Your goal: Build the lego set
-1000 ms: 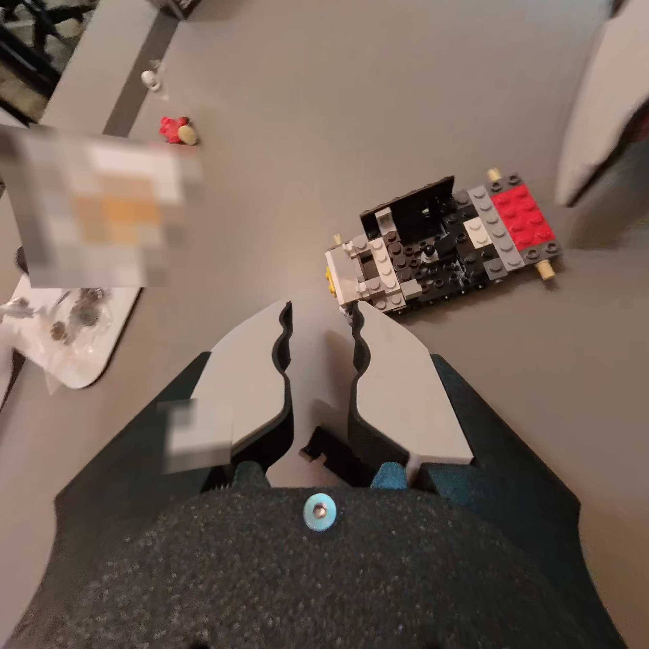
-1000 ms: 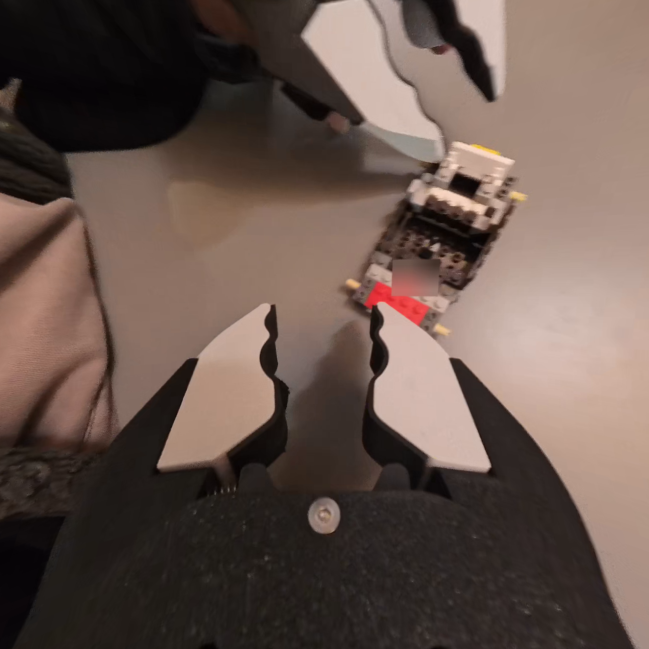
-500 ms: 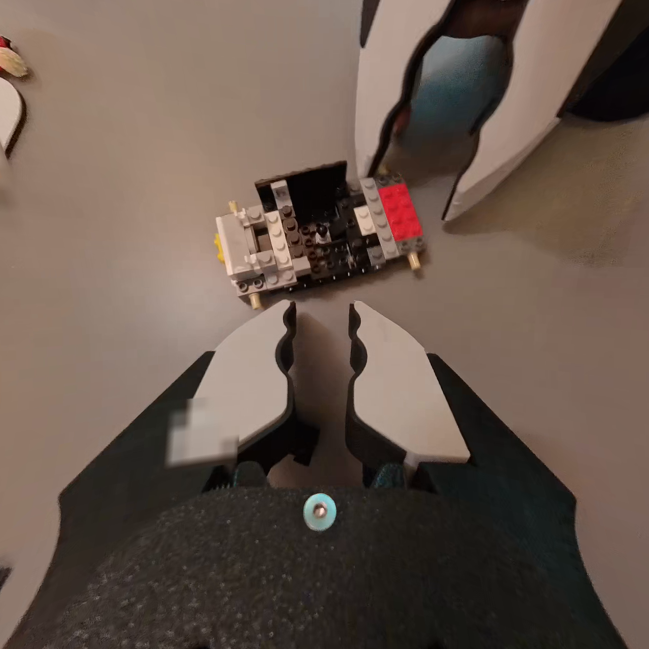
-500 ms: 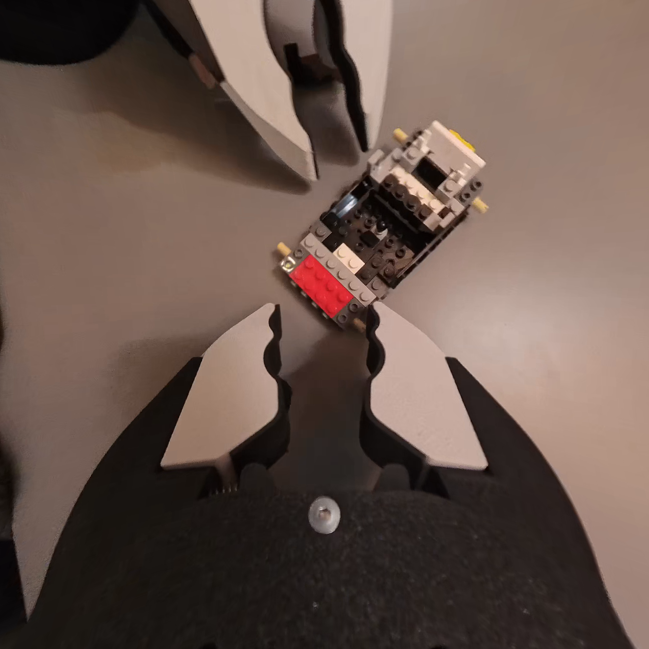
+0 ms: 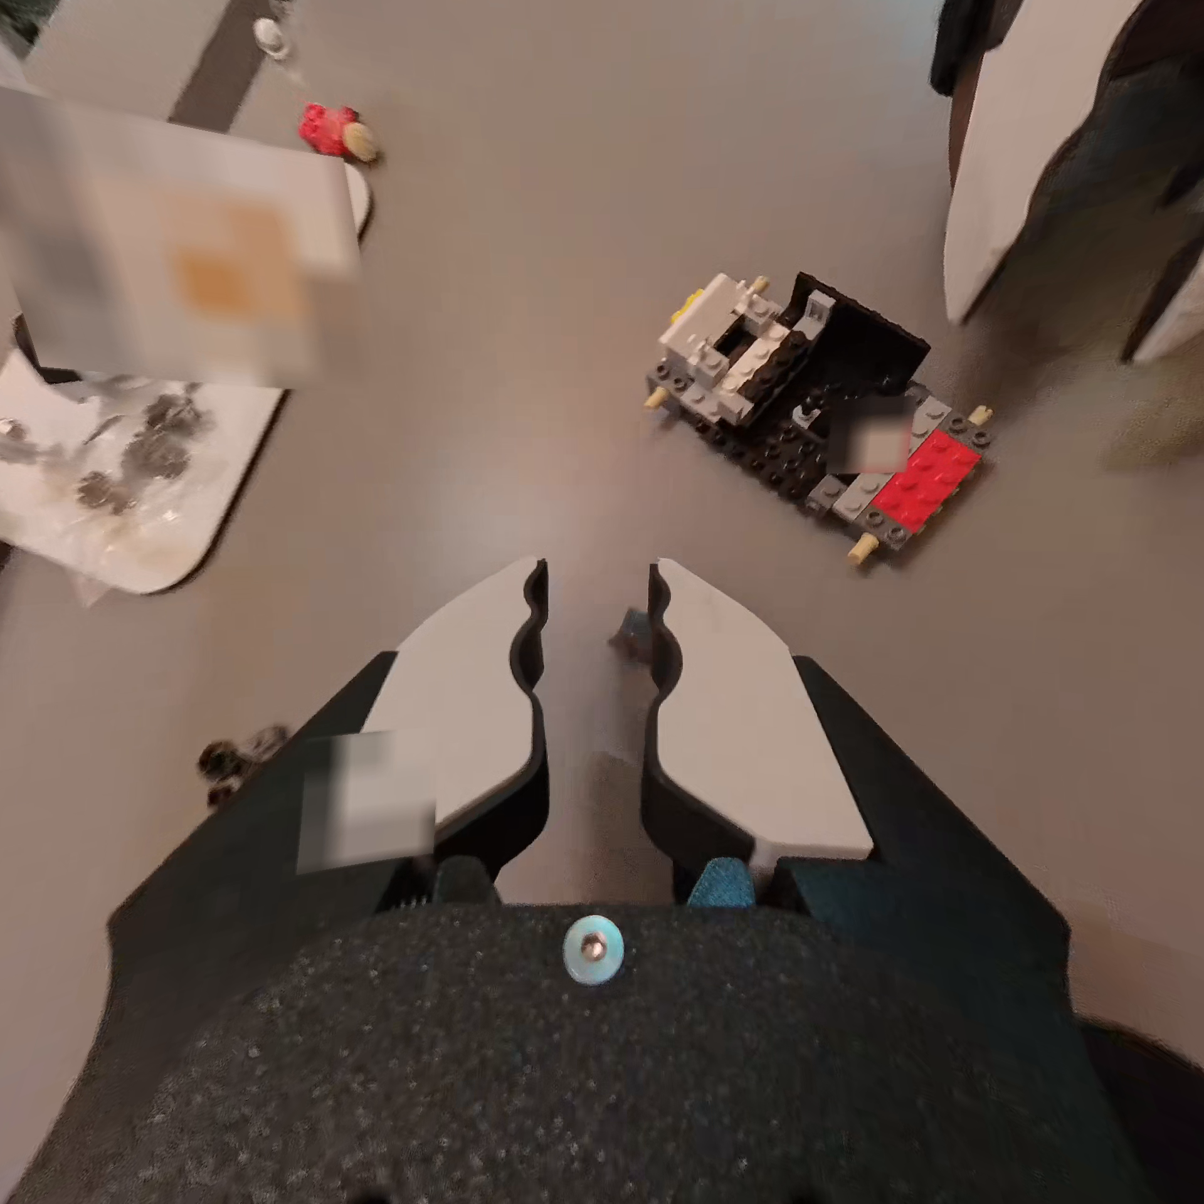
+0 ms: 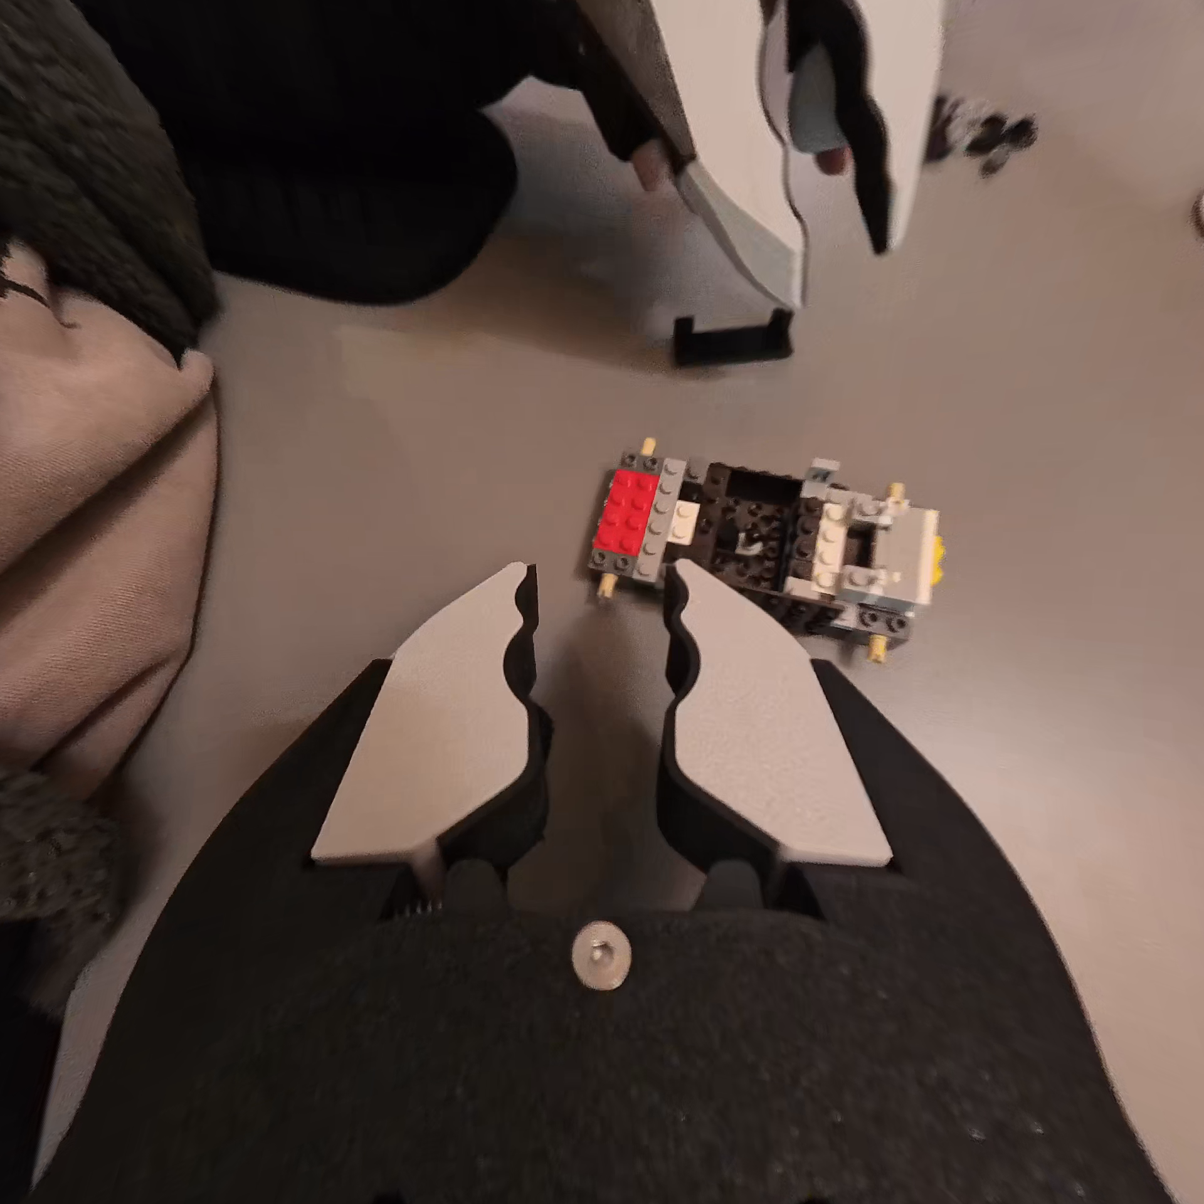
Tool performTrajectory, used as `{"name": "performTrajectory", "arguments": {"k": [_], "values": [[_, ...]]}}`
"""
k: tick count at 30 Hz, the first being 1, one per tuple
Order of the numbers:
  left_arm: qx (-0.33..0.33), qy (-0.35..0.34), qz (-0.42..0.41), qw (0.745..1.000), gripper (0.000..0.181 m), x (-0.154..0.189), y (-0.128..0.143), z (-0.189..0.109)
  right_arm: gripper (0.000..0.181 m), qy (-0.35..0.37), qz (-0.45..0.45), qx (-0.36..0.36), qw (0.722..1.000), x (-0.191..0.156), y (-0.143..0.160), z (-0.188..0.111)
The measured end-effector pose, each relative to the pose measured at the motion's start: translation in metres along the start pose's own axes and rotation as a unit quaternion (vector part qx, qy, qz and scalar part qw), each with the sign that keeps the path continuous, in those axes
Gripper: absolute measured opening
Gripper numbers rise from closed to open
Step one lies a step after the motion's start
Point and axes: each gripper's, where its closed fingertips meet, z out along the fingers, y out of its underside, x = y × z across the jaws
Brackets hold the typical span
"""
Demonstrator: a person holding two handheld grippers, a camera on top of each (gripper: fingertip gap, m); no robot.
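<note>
Grey table (image 5: 521, 326), lego car (image 6: 762, 541) just past empty, parted right claw (image 6: 602, 573), left claw (image 5: 598, 573) parted, empty.

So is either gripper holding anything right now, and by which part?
Nothing is held. The left gripper and right gripper both have open, empty jaws; the lego car sits untouched on the table.
</note>
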Motion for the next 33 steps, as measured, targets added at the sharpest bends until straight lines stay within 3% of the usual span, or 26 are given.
{"name": "performTrajectory", "arguments": {"k": [1,5,8,11,18,24,28,31,33], "values": [[0.0,0.003,-0.01,1.0,0.03,-0.004,0.003,-0.009,0.036,0.007,0.0,0.017,1.0,0.004,-0.003,-0.005],[-0.033,0.064,-0.064,0.995,0.031,-0.001,0.03,-0.026,0.033,0.045,0.033,0.087,0.995,0.028,-0.015,-0.025],[-0.066,0.104,-0.123,0.985,0.028,0.008,0.047,-0.019,0.031,0.075,0.077,0.12,0.987,0.05,-0.014,-0.036],[-0.066,0.121,-0.17,0.976,0.025,0.012,0.045,-0.01,0.03,0.092,0.112,0.128,0.981,0.063,-0.008,-0.041],[-0.055,0.162,-0.13,0.977,0.027,0.011,0.035,0.006,0.03,0.096,0.123,0.128,0.979,0.067,-0.003,-0.04],[-0.066,0.144,-0.092,0.983,0.01,0.008,0.032,0.013,0.03,0.099,0.128,0.128,0.979,0.068,-0.002,-0.038],[0.067,0.079,-0.078,0.992,0.008,-0.007,-0.01,0.0,0.027,0.097,0.138,0.175,0.97,0.068,-0.019,-0.041],[0.198,-0.01,-0.063,0.978,0.008,-0.016,-0.06,-0.022,0.027,0.094,0.177,0.221,0.954,0.071,-0.046,-0.04],[0.246,-0.088,-0.022,0.965,0.008,-0.018,-0.086,-0.034,0.027,0.072,0.217,0.252,0.94,0.068,-0.066,-0.037]]}}
